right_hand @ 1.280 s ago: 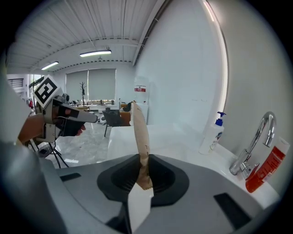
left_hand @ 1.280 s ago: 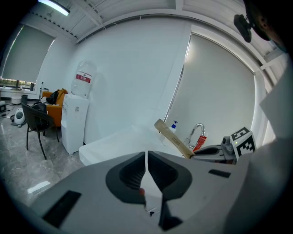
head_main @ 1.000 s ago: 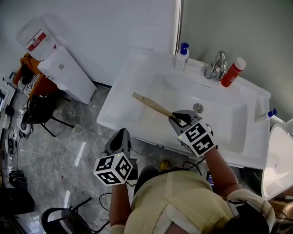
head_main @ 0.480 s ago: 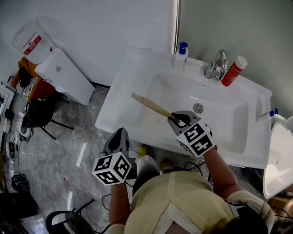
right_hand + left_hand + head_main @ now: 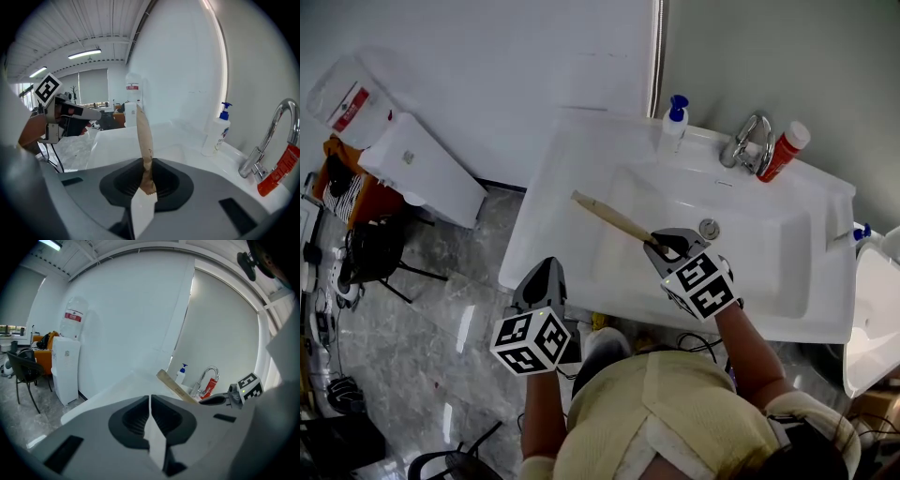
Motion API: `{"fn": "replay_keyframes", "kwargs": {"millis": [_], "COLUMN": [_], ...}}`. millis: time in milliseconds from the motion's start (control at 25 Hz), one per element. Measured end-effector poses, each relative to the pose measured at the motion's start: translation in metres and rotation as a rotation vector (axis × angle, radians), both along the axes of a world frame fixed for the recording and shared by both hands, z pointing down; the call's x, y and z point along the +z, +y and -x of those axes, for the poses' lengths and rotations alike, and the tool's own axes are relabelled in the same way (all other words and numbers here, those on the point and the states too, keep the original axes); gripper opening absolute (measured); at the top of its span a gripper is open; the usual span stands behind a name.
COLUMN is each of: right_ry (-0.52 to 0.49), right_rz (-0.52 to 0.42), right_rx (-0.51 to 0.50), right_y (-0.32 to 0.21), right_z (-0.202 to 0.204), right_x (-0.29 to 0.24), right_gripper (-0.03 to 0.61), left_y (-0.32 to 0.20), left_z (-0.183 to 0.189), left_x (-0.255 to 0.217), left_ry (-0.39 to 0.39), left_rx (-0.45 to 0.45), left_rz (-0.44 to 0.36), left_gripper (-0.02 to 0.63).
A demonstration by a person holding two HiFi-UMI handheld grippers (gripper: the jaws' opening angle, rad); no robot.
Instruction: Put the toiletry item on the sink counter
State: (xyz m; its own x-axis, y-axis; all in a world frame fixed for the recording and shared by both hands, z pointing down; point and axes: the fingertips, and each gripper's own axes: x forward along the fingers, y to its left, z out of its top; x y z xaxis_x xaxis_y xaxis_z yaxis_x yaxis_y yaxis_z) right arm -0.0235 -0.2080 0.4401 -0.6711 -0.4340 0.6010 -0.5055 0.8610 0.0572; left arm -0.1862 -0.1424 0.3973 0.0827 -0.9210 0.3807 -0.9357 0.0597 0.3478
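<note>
A white wall (image 5: pixel 534 56) meets a grey-green wall (image 5: pixel 787 66) at a vertical strip; the floor (image 5: pixel 469 291) is glossy grey marble; a white water dispenser (image 5: pixel 431 173) stands against the white wall, a black chair (image 5: pixel 373 248) just beside it; ceiling strip lights (image 5: pixel 84 54) glow.

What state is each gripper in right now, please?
Left gripper: jaws shut, holding nothing.
Right gripper: jaws shut on the long, brown paper-wrapped toiletry item.
</note>
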Motion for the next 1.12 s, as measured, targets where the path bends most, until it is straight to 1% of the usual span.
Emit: {"fn": "replay_keyframes", "kwargs": {"millis": [400,600,880,1120], "right_ry": [0.023,0.036,0.048,0.057], "right_rz": [0.02,0.041,0.07,0.098], "right_rx": [0.039,0.067,0.093,0.11], "right_y": [-0.032,-0.047,-0.066,-0.075], "right_z": [0.034,0.048,0.065,0.079], "right_x": [0.008,0.015,0.03,0.041], "right_gripper": [0.071,0.069,0.071,0.07], "left_y": [-0.048,-0.071,-0.094,-0.109], "left_z": [0.024,0.032,0.042,0.048], "left_x": [0.011,0.014,0.023,0.035], "left_ry": [0.017,0.038,0.076,0.079], "left_rx": [0.093,0.138,0.181,0.218], "left_rz": [0.034,0.044,0.067,0.094], "left_gripper": [0.044,0.044,0.044,0.044]}}
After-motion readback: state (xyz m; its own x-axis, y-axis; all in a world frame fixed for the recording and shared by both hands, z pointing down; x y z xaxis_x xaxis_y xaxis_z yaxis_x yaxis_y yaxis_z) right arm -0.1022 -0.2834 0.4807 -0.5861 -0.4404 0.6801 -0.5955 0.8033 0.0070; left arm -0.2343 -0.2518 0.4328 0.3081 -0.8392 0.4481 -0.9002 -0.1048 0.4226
